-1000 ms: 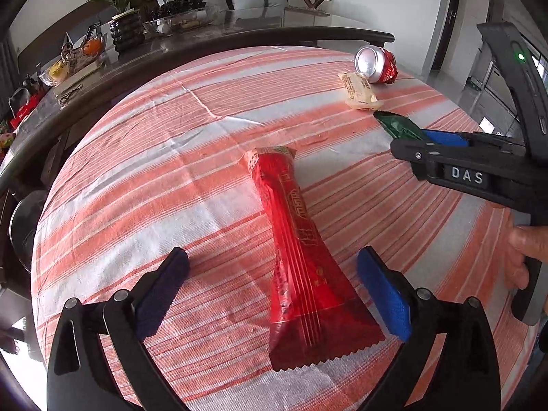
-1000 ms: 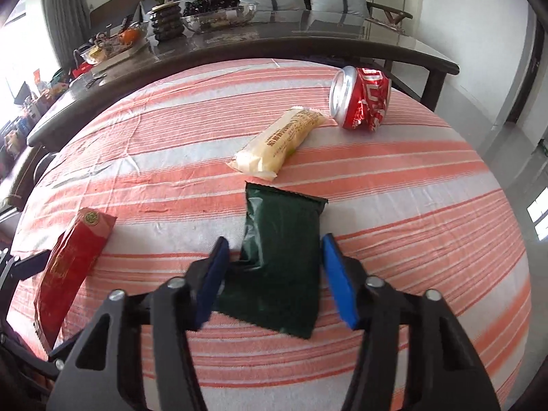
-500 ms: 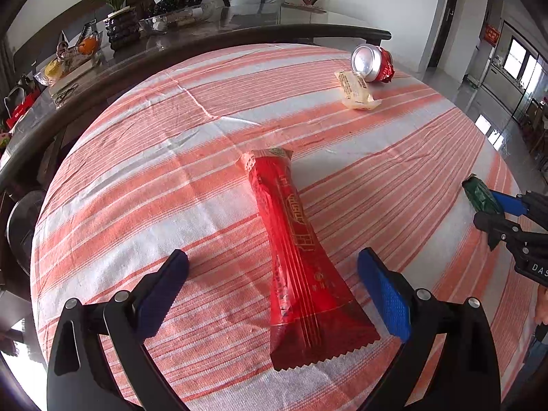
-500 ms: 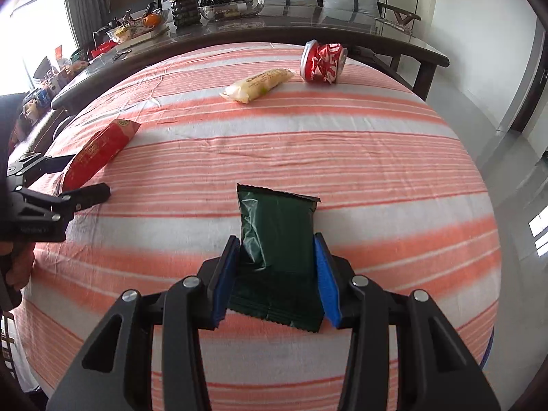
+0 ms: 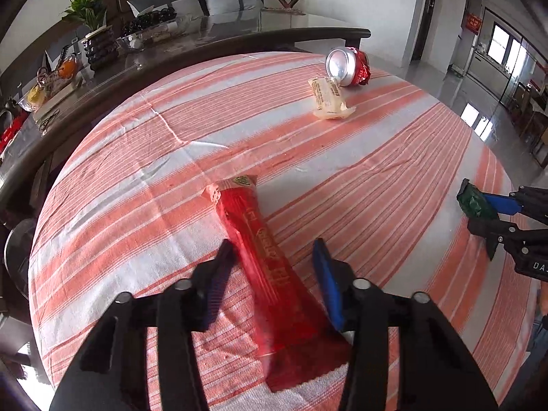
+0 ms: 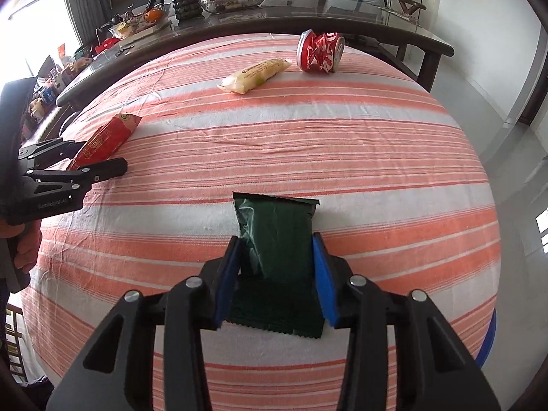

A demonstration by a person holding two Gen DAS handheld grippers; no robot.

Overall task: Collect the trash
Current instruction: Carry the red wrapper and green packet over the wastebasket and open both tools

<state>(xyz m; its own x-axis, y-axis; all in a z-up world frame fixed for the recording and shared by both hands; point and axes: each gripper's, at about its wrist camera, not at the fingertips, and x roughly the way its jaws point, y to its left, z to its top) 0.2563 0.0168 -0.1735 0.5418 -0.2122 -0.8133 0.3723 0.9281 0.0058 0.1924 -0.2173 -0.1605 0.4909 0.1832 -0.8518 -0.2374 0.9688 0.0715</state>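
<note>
A long red wrapper [image 5: 267, 267] lies on the striped tablecloth [image 5: 171, 178]. My left gripper [image 5: 274, 274] straddles it, its blue pads close on both sides with a small gap on the right. It shows in the right wrist view [image 6: 106, 137] too. My right gripper [image 6: 277, 274] is shut on a dark green packet [image 6: 277, 236] held near the table's near edge. That gripper [image 5: 493, 212] and the packet [image 5: 474, 202] also show at the right of the left wrist view. A pale yellow wrapper [image 6: 255, 75] and a crushed red can [image 6: 320, 51] lie at the far side.
A dark glass table [image 6: 308, 17] behind holds a plant pot [image 6: 185, 3], a fruit bowl [image 6: 233, 0] and clutter. Grey floor [image 6: 507, 109] lies to the right. A blue rim [image 6: 488, 339] shows below the table's right edge.
My left gripper's jaws have narrowed around the red wrapper. My right gripper closed on the green packet and pulled it back toward the table's near edge.
</note>
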